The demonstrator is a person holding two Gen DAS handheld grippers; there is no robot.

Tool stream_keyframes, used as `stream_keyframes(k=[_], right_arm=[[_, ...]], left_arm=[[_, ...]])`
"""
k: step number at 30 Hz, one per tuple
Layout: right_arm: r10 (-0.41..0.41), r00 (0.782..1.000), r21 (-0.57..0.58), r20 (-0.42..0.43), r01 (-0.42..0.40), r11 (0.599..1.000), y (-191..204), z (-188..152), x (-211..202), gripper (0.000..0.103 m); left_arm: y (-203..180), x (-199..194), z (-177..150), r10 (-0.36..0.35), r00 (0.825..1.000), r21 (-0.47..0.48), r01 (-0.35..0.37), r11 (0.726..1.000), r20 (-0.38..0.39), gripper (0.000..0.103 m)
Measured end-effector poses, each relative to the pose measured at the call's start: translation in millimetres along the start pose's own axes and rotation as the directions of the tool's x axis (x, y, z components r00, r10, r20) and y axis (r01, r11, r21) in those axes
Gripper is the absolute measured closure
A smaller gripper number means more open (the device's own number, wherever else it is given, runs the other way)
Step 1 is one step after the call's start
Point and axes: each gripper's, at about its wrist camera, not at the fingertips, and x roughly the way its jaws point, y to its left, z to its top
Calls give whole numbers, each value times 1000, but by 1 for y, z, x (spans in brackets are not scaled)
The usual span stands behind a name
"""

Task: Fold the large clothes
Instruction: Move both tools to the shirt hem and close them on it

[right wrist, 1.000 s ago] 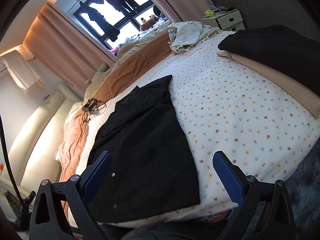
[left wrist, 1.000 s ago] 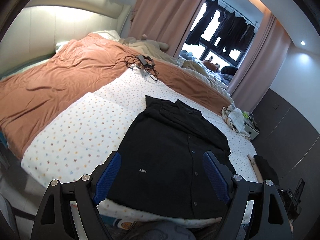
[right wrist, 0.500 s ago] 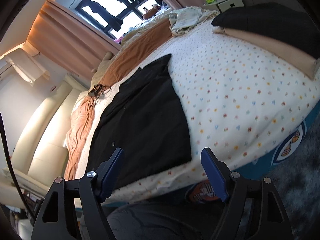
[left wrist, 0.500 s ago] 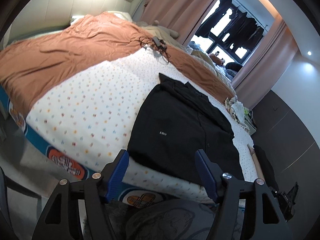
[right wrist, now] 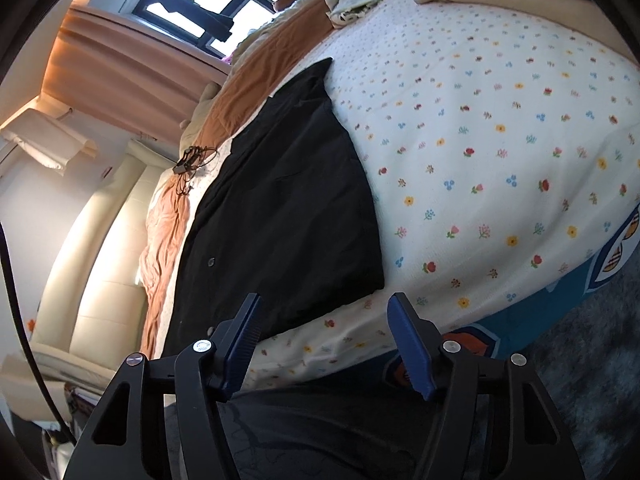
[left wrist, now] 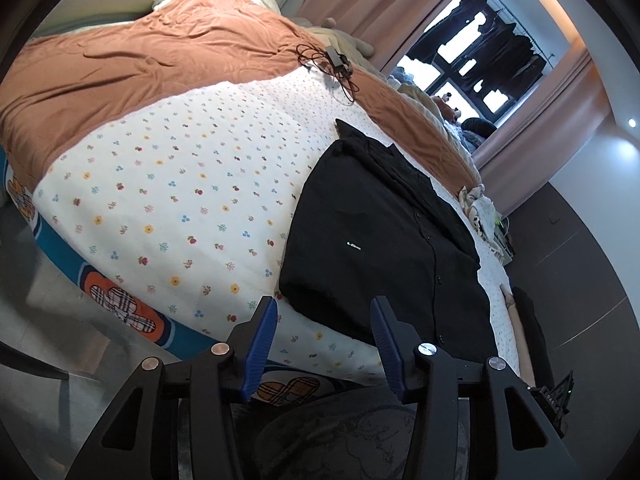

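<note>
Already the black shirt (left wrist: 384, 240) lies narrowed lengthwise on the bed (left wrist: 180, 208); cross-folds remain. Left tool (left wrist: 322, 330) and right tool (right wrist: 324, 322) gape empty near its hem.

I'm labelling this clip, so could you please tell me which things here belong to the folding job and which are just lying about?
Job:
black button-up shirt
left gripper
right gripper

Lying about:
tangled cable and charger
rust-orange blanket
crumpled pale cloth

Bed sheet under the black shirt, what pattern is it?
White sheet with small multicoloured flowers, clearest in right wrist view.
</note>
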Motion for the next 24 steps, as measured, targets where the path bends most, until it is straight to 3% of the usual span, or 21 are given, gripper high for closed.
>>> stream_keyframes(k=[6, 13, 18, 22, 24], right_arm=[[27, 999, 41, -23, -26, 999, -12, 8, 21, 37], [140, 989, 115, -41, -135, 984, -16, 22, 39, 37], [217, 975, 151, -42, -209, 966, -18, 23, 47, 37], [226, 973, 146, -48, -217, 965, -16, 22, 50, 37], [225, 973, 142, -47, -217, 966, -14, 22, 53, 37]], left_arm=[[3, 26, 5, -12, 999, -26, 11, 1000, -34, 54], [18, 57, 19, -10, 996, -114, 0, 994, -90, 54], [27, 75, 22, 41, 991, -150, -61, 987, -131, 54], [26, 84, 19, 26, 989, -156, -49, 987, -147, 54], [22, 91, 16, -25, 985, -171, -5, 985, -172, 54]])
